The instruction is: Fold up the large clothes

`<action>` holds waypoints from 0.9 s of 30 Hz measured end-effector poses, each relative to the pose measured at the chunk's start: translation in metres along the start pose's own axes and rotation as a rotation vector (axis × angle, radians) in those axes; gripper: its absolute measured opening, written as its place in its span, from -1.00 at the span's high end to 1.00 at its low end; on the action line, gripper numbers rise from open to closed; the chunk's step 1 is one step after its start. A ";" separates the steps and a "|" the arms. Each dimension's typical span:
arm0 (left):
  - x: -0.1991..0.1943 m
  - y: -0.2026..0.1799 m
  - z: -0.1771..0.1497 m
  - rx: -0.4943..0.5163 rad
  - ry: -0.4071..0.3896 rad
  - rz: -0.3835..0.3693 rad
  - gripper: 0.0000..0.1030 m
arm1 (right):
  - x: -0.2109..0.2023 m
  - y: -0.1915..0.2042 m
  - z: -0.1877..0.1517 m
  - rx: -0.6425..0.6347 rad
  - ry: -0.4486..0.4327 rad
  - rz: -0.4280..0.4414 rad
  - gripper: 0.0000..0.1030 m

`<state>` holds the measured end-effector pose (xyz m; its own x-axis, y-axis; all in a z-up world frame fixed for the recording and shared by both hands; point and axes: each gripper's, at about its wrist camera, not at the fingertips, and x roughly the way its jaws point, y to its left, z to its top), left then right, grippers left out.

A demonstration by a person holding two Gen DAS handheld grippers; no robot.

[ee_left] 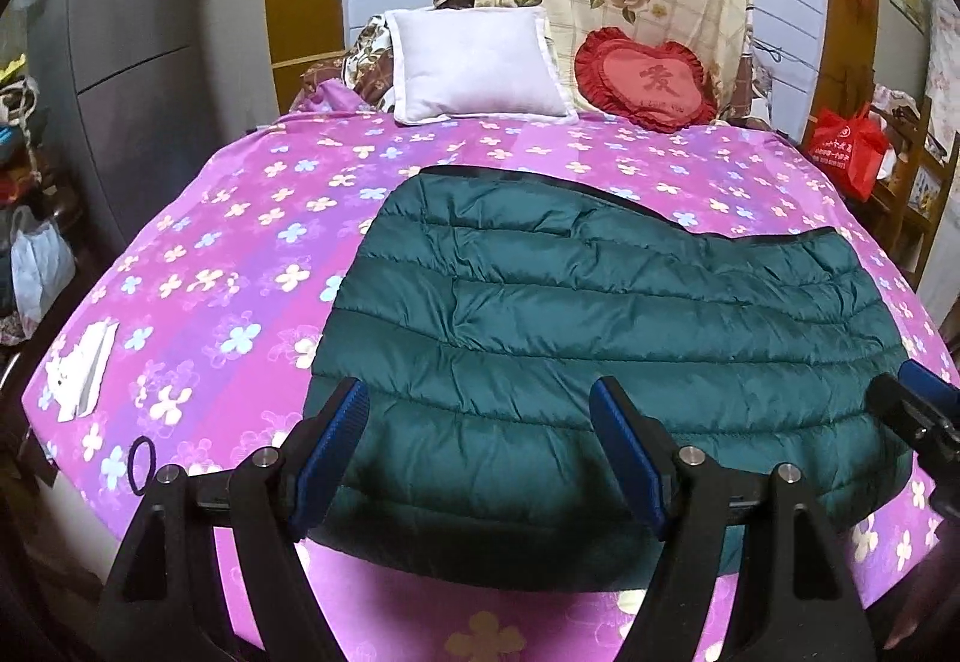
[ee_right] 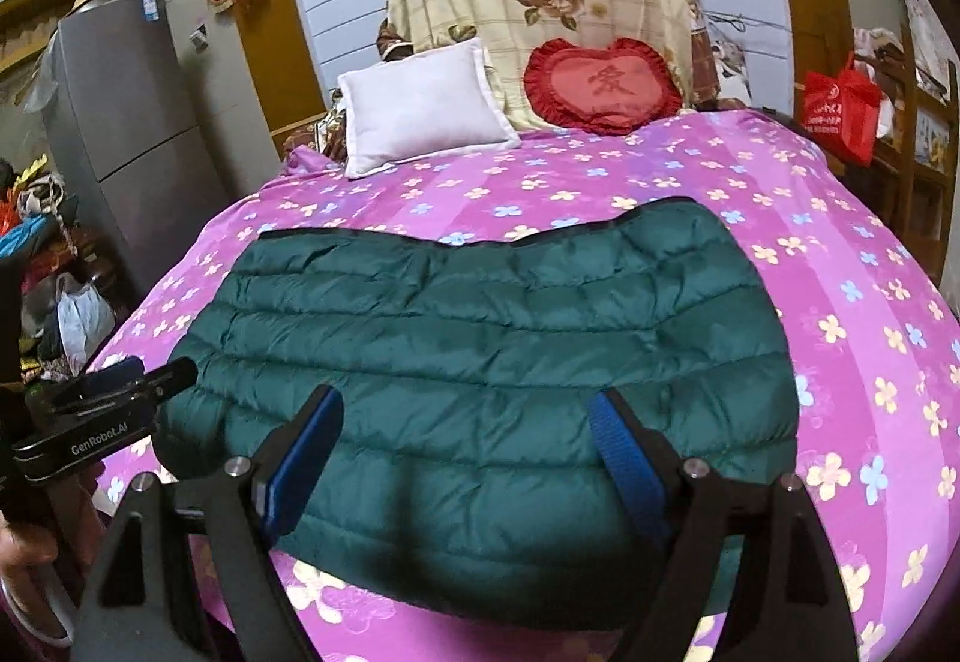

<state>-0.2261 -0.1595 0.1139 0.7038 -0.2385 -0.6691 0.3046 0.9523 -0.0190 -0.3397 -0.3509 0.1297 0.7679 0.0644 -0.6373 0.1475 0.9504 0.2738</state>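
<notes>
Big bed with a pink-purple flowered sheet (ee_left: 228,266) (ee_right: 840,266) filling both views. Folded dark green quilted puffer jacket (ee_left: 600,326) (ee_right: 480,338) lying flat near the bed's front edge, roughly mid-width, black trim along its far side. White square pillow (ee_left: 474,62) (ee_right: 420,107) and red heart-shaped ruffled cushion (ee_left: 648,77) (ee_right: 600,86) propped along the head edge, just beside each other. Left gripper (ee_left: 480,452) (ee_right: 129,377) spread wide, blue pads hovering over the jacket's near-left part, gripping nothing. Right gripper (ee_right: 468,449) (ee_left: 912,392) also spread wide over the jacket's near edge, nothing between the pads. White folded paper thing (ee_left: 81,368) near the left edge, small dark hair tie (ee_left: 143,465) by the front-left corner.
</notes>
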 end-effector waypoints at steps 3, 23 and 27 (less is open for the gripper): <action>-0.004 -0.002 -0.003 -0.004 -0.004 0.003 -0.28 | -0.002 0.005 -0.002 -0.015 -0.008 -0.005 -0.82; -0.020 -0.011 -0.010 0.011 -0.047 0.031 -0.28 | -0.007 0.005 -0.007 -0.002 -0.024 -0.037 -0.86; -0.022 -0.013 -0.011 0.014 -0.049 0.028 -0.28 | -0.007 0.006 -0.008 -0.009 -0.025 -0.047 -0.86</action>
<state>-0.2525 -0.1644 0.1207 0.7427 -0.2215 -0.6320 0.2933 0.9560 0.0096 -0.3497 -0.3429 0.1300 0.7758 0.0119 -0.6309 0.1782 0.9550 0.2371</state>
